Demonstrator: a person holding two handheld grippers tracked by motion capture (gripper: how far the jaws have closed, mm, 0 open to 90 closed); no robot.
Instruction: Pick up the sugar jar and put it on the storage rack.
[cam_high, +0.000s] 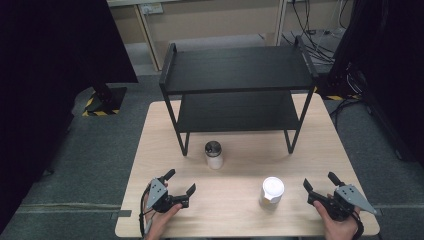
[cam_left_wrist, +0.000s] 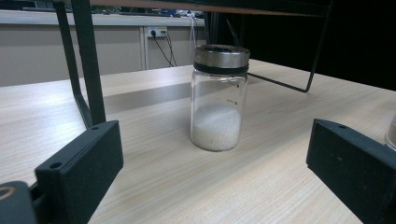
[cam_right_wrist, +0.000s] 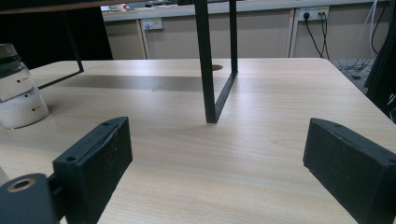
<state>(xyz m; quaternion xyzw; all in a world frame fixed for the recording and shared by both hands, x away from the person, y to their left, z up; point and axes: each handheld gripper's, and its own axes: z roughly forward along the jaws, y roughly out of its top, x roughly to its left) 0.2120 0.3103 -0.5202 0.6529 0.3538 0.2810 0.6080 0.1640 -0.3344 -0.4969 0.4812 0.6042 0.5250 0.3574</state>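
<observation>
A glass jar (cam_high: 214, 154) with a metal lid and white grains in its bottom stands just in front of the black shelf rack (cam_high: 235, 67). Nearer the front edge, to the right, stands a white-lidded jar (cam_high: 272, 192). My left gripper (cam_high: 181, 181) rests low at the front left of the table, open and empty. In the left gripper view the glass jar (cam_left_wrist: 219, 98) stands ahead, beyond the black fingers (cam_left_wrist: 84, 163). My right gripper (cam_high: 319, 180) is at the front right, open, with nothing between its fingers (cam_right_wrist: 93, 158). It faces the rack's leg (cam_right_wrist: 208, 70).
The light wooden table (cam_high: 240, 165) carries the two-tier rack across its back half, both shelves bare. In the right gripper view the glass jar (cam_right_wrist: 18, 93) sits at the far left edge. Grey floor, cables and dark curtains surround the table.
</observation>
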